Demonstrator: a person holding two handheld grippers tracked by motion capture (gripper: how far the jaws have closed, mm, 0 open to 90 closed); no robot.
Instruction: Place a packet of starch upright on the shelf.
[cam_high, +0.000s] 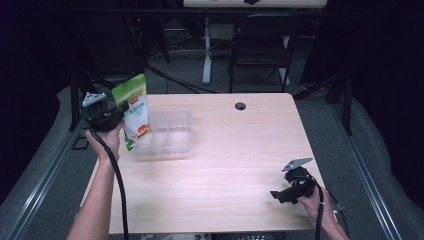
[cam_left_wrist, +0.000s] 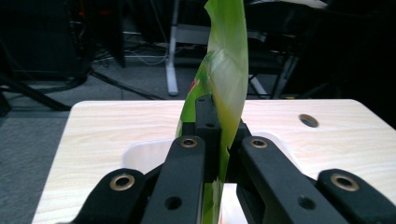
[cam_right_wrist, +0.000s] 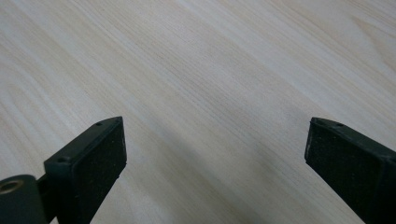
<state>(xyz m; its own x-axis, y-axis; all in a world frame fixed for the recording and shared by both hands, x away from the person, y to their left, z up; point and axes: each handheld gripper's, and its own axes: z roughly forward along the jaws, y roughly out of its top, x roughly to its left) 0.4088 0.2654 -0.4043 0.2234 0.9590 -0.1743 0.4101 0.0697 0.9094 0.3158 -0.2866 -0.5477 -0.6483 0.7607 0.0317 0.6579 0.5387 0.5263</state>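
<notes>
Nearest to me, at the front right corner of the table (cam_high: 225, 165), my right gripper (cam_high: 280, 196) hangs low over bare wood with its jaws spread wide and nothing between them; in the right gripper view I see only wood grain between the two black pads (cam_right_wrist: 100, 158). Farther in on the left, my left gripper (cam_high: 120, 107) is pressed together on a green and white snack pouch (cam_high: 134, 107), held up off the table. In the left gripper view the pouch (cam_left_wrist: 226, 74) runs edge-on between the closed jaws and rises well above them, so I am pinching it partway up one side rather than at the top. The pouch hangs at the left end of a clear plastic container (cam_high: 167, 132), its lower edge just above or touching the container's left rim; I cannot tell which. I judge the step in hand is carrying the pouch to the container. The next move calls for shifting it a little right over the open tray, lowering it until it rests inside, then releasing, taking care the pouch does not catch the rim and tip the light tray. Beyond it, the table's cable hole (cam_high: 240, 106) lies well apart.
</notes>
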